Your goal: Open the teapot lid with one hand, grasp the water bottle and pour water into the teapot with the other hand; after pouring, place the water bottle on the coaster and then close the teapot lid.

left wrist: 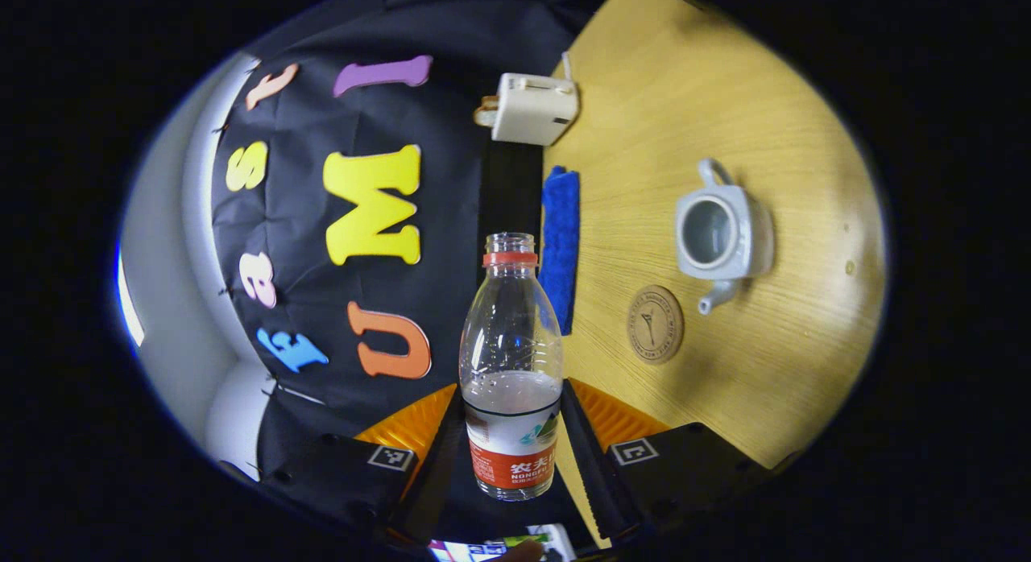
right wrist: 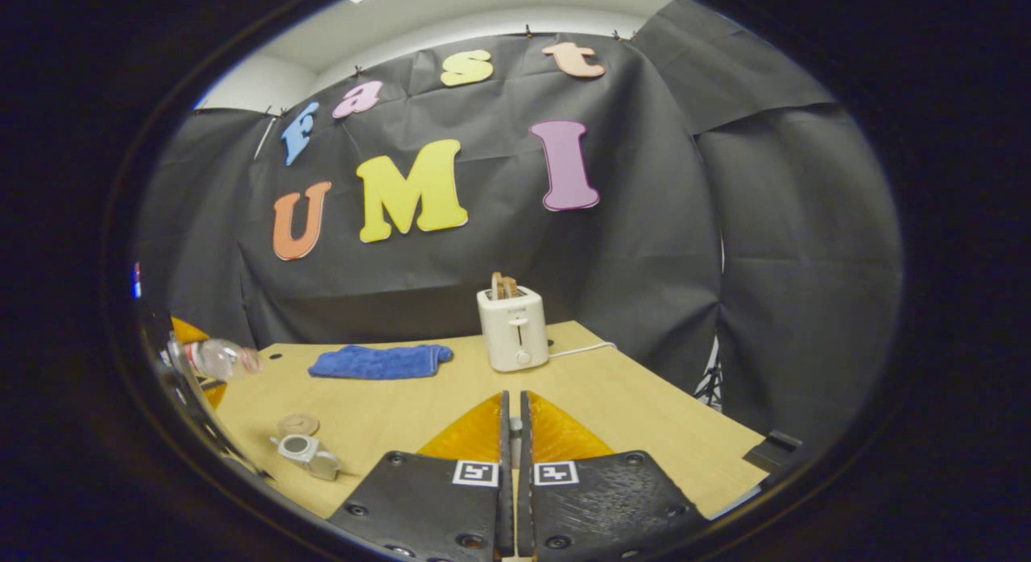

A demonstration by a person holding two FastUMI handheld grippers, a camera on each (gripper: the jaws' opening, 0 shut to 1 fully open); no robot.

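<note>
The left gripper [left wrist: 513, 433] grasps the uncapped bottle [left wrist: 510, 361] and holds it tipped sideways above the table [left wrist: 773, 127], probably for pouring into the open teapot [left wrist: 721, 236] beside the coaster [left wrist: 655, 324], while the right gripper [right wrist: 513, 433] stays away, its jaws pressed together, seemingly on the lid.

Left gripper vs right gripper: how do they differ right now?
The left gripper is shut on the water bottle, carried tilted over the table; the right gripper has its fingers nearly together, with something small between them that I can't identify. The left faces the open teapot; the right faces the toaster.
</note>
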